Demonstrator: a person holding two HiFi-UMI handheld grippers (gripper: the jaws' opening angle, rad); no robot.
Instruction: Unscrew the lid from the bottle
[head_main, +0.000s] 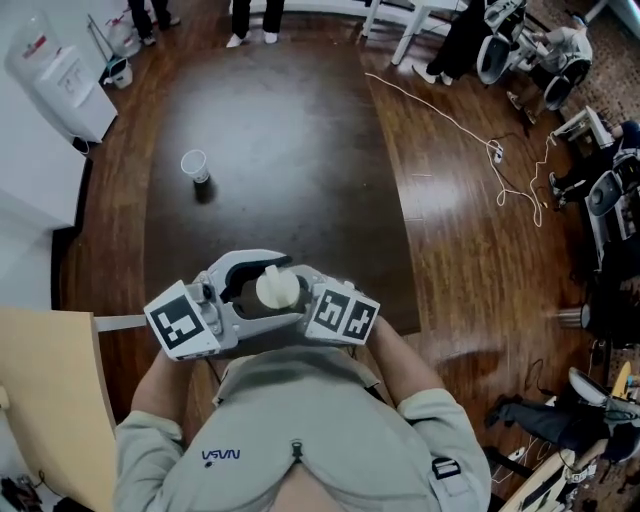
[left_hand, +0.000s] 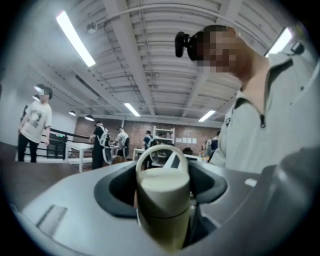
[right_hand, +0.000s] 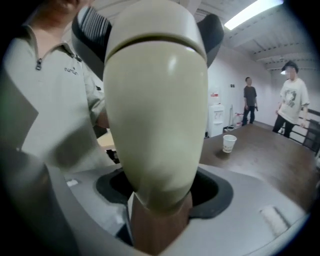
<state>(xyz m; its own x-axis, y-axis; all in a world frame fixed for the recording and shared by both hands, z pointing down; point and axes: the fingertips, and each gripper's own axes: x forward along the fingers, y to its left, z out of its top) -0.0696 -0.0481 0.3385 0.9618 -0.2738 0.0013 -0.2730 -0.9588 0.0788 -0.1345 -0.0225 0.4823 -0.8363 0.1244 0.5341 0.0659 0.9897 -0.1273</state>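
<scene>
Close against the person's chest, the left gripper (head_main: 243, 283) and right gripper (head_main: 303, 297) meet around an upright cream bottle (head_main: 277, 288), which stands between the left gripper's closing jaws. A paper cup (head_main: 195, 166) stands far-left on the dark table (head_main: 290, 140).

A dark brown table (head_main: 290, 130) with rounded corners is seen on a floor (head_main: 450, 240) of glossy wooden boards. A single white paper cup (head_main: 194, 165) is set upright on the table, toward its left edge, and its shadow is cast just beside it. On the floor to the right of the table, a white cable (head_main: 495, 152) is laid out in loose curves, apart from the table's edge.
</scene>
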